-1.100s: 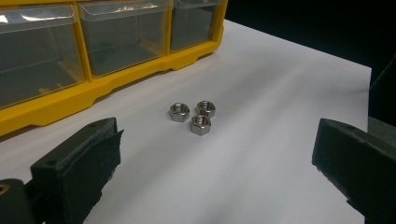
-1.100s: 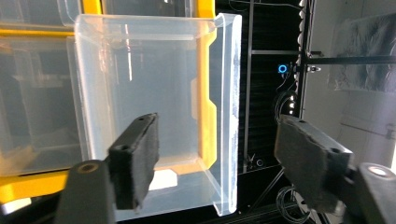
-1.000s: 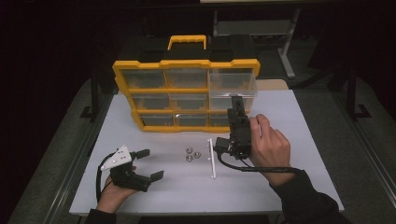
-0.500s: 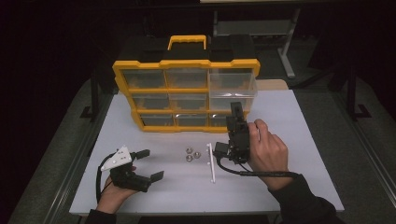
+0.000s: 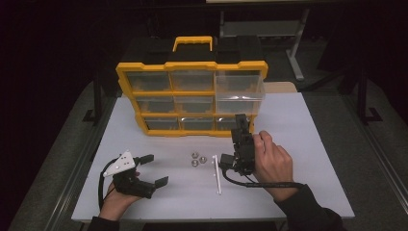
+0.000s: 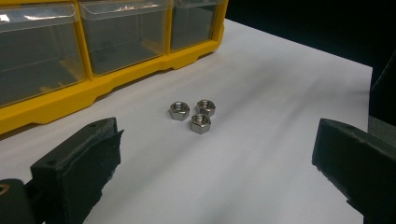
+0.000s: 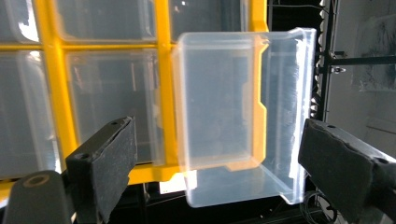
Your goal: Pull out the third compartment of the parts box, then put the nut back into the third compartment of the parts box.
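A yellow organizer (image 5: 192, 67) with clear drawers stands upright at the back of the white table (image 5: 308, 144). Its top right drawer (image 5: 239, 86) is pulled out and also shows ahead in the right gripper view (image 7: 238, 116). My right gripper (image 5: 240, 122) points at the organizer from below this drawer. Its jaws have just been opening, and they stand open (image 7: 215, 158) with nothing between them. Three steel nuts (image 5: 197, 159) lie together in the middle of the table. My left gripper (image 5: 156, 169) rests open at the near left, facing the nuts (image 6: 192, 113) from a short way off (image 6: 210, 158).
A thin white rod (image 5: 217, 174) lies on the table just left of the right hand. The organizer's base (image 6: 93, 91) runs along the left of the left gripper view. Dark floor and a metal stand (image 5: 293, 53) lie beyond the table.
The right hand has sunk and drawn back from the pulled-out drawer toward the near side of the table. The left gripper, nuts and rod have not moved.
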`<state>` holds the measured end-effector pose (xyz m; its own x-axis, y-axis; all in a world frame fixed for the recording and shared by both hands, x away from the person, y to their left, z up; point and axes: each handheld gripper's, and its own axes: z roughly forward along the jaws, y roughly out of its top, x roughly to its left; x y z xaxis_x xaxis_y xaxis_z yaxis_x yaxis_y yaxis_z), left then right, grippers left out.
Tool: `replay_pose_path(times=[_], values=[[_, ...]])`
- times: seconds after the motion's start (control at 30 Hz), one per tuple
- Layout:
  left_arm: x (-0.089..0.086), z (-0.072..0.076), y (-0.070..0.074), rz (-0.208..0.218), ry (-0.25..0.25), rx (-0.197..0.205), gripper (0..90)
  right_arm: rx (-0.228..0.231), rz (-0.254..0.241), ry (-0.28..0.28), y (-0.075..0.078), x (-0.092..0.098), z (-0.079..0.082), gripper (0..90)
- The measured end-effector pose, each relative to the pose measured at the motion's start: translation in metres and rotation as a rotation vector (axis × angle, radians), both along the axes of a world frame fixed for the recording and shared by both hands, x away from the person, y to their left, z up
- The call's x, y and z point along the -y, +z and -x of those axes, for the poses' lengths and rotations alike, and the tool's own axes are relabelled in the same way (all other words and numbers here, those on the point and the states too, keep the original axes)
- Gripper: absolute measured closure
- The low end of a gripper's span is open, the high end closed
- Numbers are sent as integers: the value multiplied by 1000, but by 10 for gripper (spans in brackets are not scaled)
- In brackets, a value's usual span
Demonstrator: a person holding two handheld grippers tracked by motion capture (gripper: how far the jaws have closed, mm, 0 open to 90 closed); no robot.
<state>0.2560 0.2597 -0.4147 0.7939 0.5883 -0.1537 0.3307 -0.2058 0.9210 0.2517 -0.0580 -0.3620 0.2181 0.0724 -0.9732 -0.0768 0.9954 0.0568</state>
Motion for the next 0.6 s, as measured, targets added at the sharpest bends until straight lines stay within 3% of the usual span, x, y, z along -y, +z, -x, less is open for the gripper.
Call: replay_pose_path(times=[0.23, 0.27, 0.37, 0.4, 0.6], values=[[0, 0, 0, 1, 0, 8, 6, -10, 18, 10, -10, -2, 1, 97], [0, 1, 0, 7, 4, 0, 6, -24, -6, 8, -13, -3, 2, 92], [-1, 1, 0, 1, 3, 0, 6, -30, -9, 11, -18, -3, 2, 80], [-1, 0, 0, -1, 2, 0, 6, -36, 18, 13, -21, -3, 2, 70], [0, 0, 0, 0, 2, -3, 6, -54, 16, 14, -30, -2, 3, 43]])
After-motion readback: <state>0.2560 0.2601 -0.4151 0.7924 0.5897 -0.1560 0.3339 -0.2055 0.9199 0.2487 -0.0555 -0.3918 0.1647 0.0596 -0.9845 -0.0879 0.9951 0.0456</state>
